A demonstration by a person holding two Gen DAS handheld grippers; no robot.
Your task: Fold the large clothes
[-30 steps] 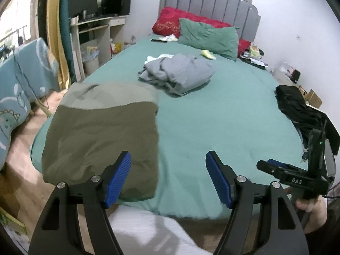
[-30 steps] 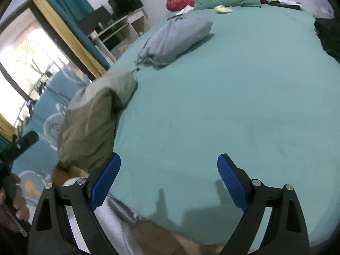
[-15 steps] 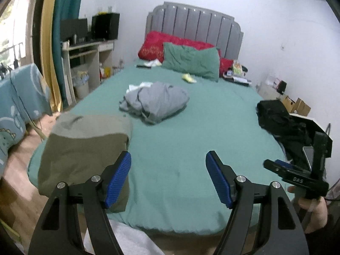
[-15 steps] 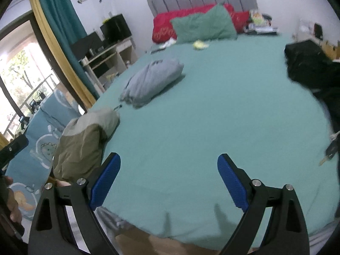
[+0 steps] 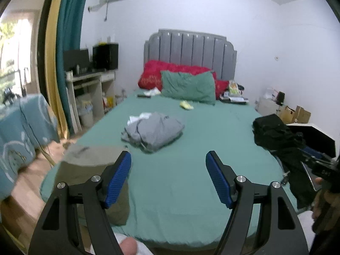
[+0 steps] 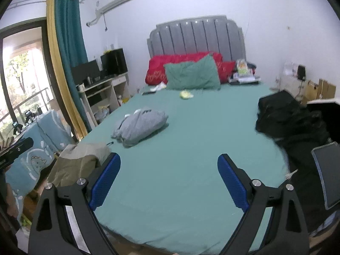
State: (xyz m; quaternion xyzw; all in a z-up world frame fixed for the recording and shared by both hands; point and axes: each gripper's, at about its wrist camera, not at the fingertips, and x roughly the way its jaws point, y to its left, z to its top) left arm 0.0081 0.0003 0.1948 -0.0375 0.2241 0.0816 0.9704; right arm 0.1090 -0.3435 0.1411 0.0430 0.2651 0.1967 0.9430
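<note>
A folded olive-green garment [image 5: 85, 167] lies on the near left corner of the green bed [image 5: 180, 180]; it also shows in the right wrist view [image 6: 76, 163]. A grey garment [image 5: 154, 130] lies crumpled mid-bed, also in the right wrist view [image 6: 140, 126]. A black pile of clothes [image 5: 278, 138] sits at the bed's right edge, also in the right wrist view [image 6: 291, 119]. My left gripper [image 5: 167, 177] is open and empty above the bed's near edge. My right gripper [image 6: 169, 179] is open and empty too, held above the foot of the bed.
Red and green pillows [image 5: 187, 85] lean on the grey headboard [image 5: 191, 53]. A desk with black boxes [image 5: 91, 74] stands left of the bed. A blue patterned chair [image 5: 19, 127] is at the near left. Cardboard boxes [image 5: 295, 114] stand at the right wall.
Both grippers have tilted up and pulled back from the bed, so the views now take in the headboard and walls. The clothes have not moved. Both grippers stay open.
</note>
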